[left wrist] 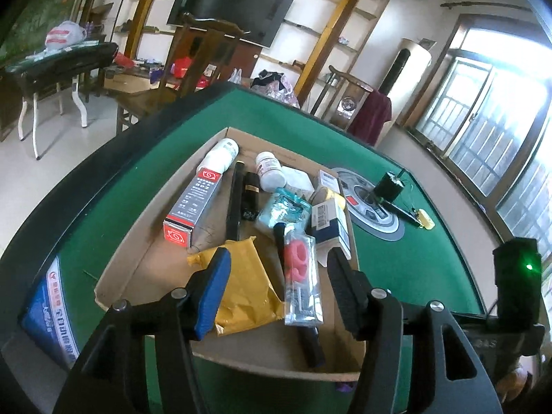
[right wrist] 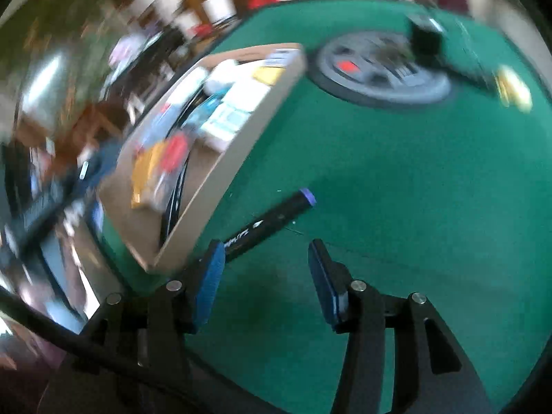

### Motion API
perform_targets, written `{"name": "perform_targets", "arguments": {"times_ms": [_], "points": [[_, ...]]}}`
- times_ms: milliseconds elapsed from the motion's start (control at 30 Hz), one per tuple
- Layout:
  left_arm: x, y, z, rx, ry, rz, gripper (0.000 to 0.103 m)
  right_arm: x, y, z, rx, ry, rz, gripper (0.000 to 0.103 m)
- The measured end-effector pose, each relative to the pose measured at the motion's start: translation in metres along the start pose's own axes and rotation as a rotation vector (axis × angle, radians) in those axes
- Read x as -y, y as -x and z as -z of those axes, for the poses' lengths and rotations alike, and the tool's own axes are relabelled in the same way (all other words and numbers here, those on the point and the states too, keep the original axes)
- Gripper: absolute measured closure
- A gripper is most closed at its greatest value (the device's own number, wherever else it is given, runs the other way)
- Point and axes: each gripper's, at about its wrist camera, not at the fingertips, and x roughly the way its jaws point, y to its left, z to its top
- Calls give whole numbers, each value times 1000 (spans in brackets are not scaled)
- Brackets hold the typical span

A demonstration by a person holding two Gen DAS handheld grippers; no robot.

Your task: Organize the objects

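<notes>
Covering the table [left wrist: 396, 145], green felt.

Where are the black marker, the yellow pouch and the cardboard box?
black marker [right wrist: 272, 219], right wrist view, mid-barrel on the green felt.
yellow pouch [left wrist: 246, 288], left wrist view, centre of its face.
cardboard box [left wrist: 276, 367], left wrist view, near wall.

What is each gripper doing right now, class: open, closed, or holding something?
Left gripper: open, holding nothing, above the cardboard box.
Right gripper: open, holding nothing; black marker beside it.
</notes>
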Motion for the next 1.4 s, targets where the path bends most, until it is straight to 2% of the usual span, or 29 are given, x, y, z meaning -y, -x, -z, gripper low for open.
{"name": "perform_targets", "arguments": {"times_ms": [100, 167, 333, 367, 400, 433, 467, 633, 767, 967, 1133, 1267, 1300, 1333, 1400], "points": [[5, 0, 5, -1, -29, 1, 51, -8, -9, 1, 31, -27, 53, 54], [5, 1, 7, -3, -34, 2, 51, -24, -21, 4, 32, -16, 118, 54], [1, 5, 11, 5, -38, 0, 51, -65, -53, 13, 79, 115, 326, 54], [0, 5, 11, 4, -37, 1, 51, -71, -57, 16, 93, 145, 344, 64], [-2, 6, 12, 3, -35, 0, 51, -77, -59, 19, 111, 174, 361, 80], [-3, 6, 12, 4, -33, -2, 51, -81, -61, 23, 113, 202, 341, 87], [-6, 8, 13, 5, -28, -5, 51, -82, -61, 24, 111, 205, 339, 89], [-18, 12, 14, 18, -2, -20, 51, -58, -44, 26, 125, 124, 247, 91], [-24, 10, 17, 10, 18, -25, 51, -48, -15, 24, 182, 70, 193, 91], [-24, 6, 20, -6, 20, -44, 51, -71, 15, -4, 234, 51, 99, 91], [-23, 9, 21, 8, -3, -71, 51, -97, -15, -31, 188, 87, 68, 91], [-25, 14, 20, 40, -23, -117, 51, -111, -47, -40, 155, 98, 121, 91], [-25, 15, 19, 47, -28, -130, 49, -112, -52, -41, 155, 103, 143, 91], [-26, 16, 19, 54, -31, -141, 44, -112, -59, -43, 148, 104, 162, 91], [-29, 16, 19, 64, -26, -153, 40, -111, -68, -46, 132, 96, 165, 91]]}}
